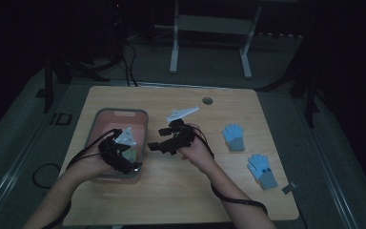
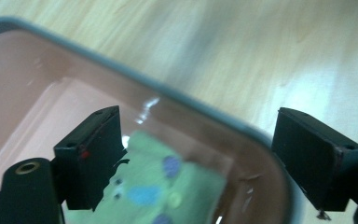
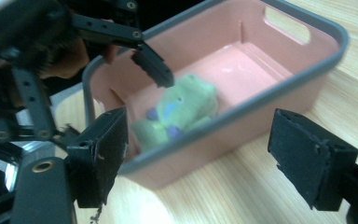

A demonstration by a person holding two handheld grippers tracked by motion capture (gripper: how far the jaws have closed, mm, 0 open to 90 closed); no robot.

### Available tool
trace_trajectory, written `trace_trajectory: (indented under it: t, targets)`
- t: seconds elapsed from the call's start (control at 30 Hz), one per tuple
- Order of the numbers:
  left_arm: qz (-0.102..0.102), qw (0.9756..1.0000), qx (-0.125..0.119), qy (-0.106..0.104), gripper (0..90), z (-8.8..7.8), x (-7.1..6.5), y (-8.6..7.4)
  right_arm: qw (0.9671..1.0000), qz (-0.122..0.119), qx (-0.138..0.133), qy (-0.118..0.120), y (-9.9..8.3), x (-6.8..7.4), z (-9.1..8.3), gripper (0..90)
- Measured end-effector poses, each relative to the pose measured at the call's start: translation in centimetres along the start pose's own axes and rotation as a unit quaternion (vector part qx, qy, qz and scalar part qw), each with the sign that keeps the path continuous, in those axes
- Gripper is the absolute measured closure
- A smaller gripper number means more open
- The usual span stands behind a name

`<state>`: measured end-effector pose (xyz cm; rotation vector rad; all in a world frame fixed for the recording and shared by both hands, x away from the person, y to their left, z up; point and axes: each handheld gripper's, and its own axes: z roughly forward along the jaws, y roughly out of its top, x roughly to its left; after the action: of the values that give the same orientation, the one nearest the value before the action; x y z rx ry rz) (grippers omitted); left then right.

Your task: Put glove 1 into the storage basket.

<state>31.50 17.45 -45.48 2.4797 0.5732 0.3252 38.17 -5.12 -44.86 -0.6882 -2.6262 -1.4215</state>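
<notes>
A pink bin with a grey rim [image 1: 119, 111] stands on the left half of the wooden table. A green glove with blue and purple spots [image 3: 182, 105] lies in the bin's near end. My left gripper [image 1: 132, 162] hangs over that end, and its jaws [image 2: 200, 154] are open above the green glove [image 2: 168, 186] and the bin's rim [image 2: 168, 88], touching neither. My right gripper [image 1: 155, 146] is level just right of the bin, open and empty, and looks at the bin's side wall [image 3: 200, 149]. One of the left gripper's fingers [image 3: 153, 69] pokes over the glove there.
Two light blue gloves with grey cuffs [image 1: 233, 136] [image 1: 263, 171] lie flat on the right side of the table. A round cable hole [image 1: 207, 100] sits near the far edge, and a small dark tag [image 1: 289, 187] near the right front corner. Cables trail off both grippers.
</notes>
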Motion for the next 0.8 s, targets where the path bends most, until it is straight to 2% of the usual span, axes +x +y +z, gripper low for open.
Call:
trace_trajectory:
  t: [0.17, 0.37, 0.4, 0.53, 0.63, 0.8]
  targets:
    - [0.018, 0.9997, -0.002, -0.016, 17.0, 0.5, -1.3, 1.1, 0.9999, -0.002, 0.002, -0.012, -0.9, -0.6, -1.3, 20.3]
    - [0.023, 0.9992, -0.018, -0.028, 15.3, 1.1, -2.5, 1.9, 0.9994, -0.013, -0.014, -0.029, -2.0, -1.1, -3.2, 21.7]
    - [0.02, 0.9992, -0.019, -0.029, 14.4, 1.2, -2.8, 2.0, 0.9992, -0.014, -0.015, -0.033, -2.2, -1.2, -3.5, 21.7]
    - [0.013, 0.9976, -0.028, -0.061, 6.8, 1.7, -3.7, 2.5, 0.9985, -0.026, -0.011, -0.048, -3.1, -1.4, -4.6, 21.2]
    - [0.016, 0.997, -0.027, -0.071, 3.9, 2.1, -4.5, 2.8, 0.9978, -0.027, -0.009, -0.061, -3.9, -1.7, -5.4, 20.5]
    - [0.008, 0.9971, -0.036, -0.066, 2.8, 2.8, -5.6, 2.8, 0.9968, -0.028, -0.012, -0.074, -5.4, -2.3, -6.6, 18.0]
